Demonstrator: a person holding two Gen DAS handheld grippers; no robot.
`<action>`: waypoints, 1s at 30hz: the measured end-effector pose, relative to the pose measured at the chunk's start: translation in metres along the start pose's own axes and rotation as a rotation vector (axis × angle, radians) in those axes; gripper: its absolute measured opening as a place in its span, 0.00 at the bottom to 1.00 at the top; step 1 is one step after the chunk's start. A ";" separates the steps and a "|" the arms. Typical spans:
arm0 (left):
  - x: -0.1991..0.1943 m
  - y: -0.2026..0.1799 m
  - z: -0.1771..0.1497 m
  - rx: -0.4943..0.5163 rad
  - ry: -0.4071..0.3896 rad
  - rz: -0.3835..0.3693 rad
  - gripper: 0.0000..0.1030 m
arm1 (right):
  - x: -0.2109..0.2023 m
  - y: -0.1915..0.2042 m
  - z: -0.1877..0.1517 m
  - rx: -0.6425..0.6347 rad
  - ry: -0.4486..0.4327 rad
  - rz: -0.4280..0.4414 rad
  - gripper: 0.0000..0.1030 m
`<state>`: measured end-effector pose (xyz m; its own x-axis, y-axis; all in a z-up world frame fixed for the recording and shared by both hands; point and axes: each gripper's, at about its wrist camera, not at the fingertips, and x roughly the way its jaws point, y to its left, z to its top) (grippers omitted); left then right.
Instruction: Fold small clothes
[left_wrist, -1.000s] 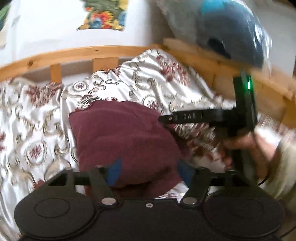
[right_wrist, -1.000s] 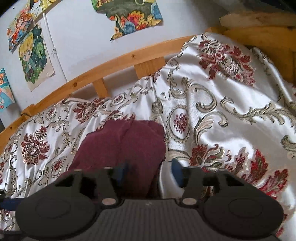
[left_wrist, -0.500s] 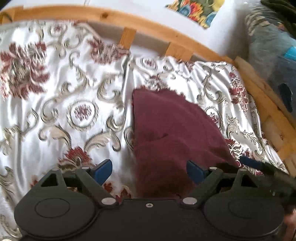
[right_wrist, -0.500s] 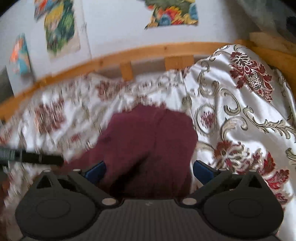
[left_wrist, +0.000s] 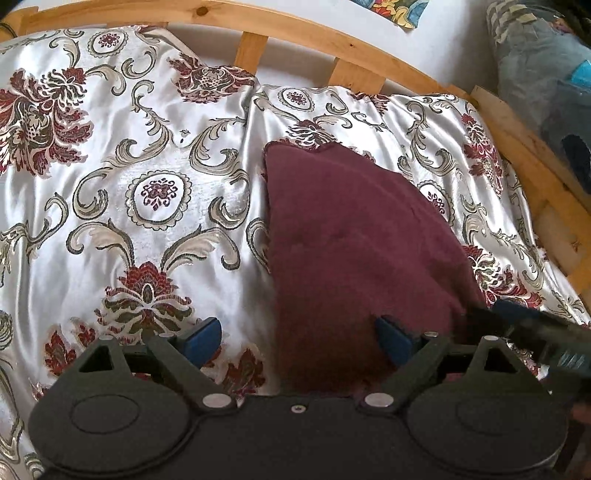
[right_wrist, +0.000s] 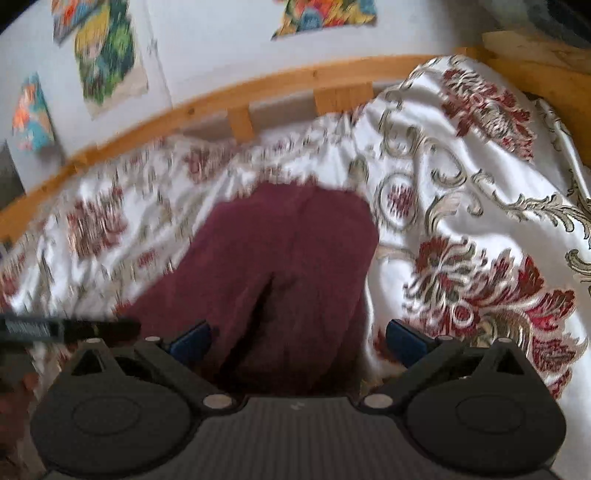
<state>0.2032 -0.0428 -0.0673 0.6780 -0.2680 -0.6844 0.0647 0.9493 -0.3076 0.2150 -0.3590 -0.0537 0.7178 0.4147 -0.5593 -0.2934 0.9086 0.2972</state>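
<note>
Wooden bed rails (left_wrist: 303, 27) frame a flowered white bedspread (left_wrist: 155, 155), where a folded maroon garment (left_wrist: 354, 236) lies right of centre. Left gripper (left_wrist: 299, 338) has just been opening; right gripper (right_wrist: 297, 338) gapes wide, neither pressing the cloth.

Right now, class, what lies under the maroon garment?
The maroon garment rests on the floral bedspread; the bedspread's pattern beneath it is covered, so anything else underneath cannot be seen.

The folded garment (left_wrist: 354, 240) lies on the bedspread (left_wrist: 147, 177), which covers the bed. Behind it runs the bed rail (left_wrist: 295, 33), with the wall (right_wrist: 221, 44) and its pictures (right_wrist: 107, 66) beyond. The left tool (left_wrist: 299, 341) hovers over the garment's near left edge, the right tool (right_wrist: 297, 341) over its near right edge.
</note>
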 end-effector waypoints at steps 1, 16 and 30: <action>0.000 0.000 0.000 -0.001 0.001 -0.001 0.89 | -0.002 -0.005 0.002 0.030 -0.027 0.017 1.00; -0.001 -0.001 -0.005 0.015 -0.001 -0.001 0.90 | 0.048 -0.057 0.037 0.181 -0.133 0.016 0.65; 0.001 -0.008 -0.009 0.021 0.016 -0.018 0.90 | 0.061 -0.041 0.056 0.014 -0.195 0.015 0.07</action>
<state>0.1967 -0.0520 -0.0711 0.6645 -0.2874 -0.6898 0.0925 0.9476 -0.3058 0.3060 -0.3731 -0.0571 0.8225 0.4098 -0.3944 -0.2974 0.9009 0.3160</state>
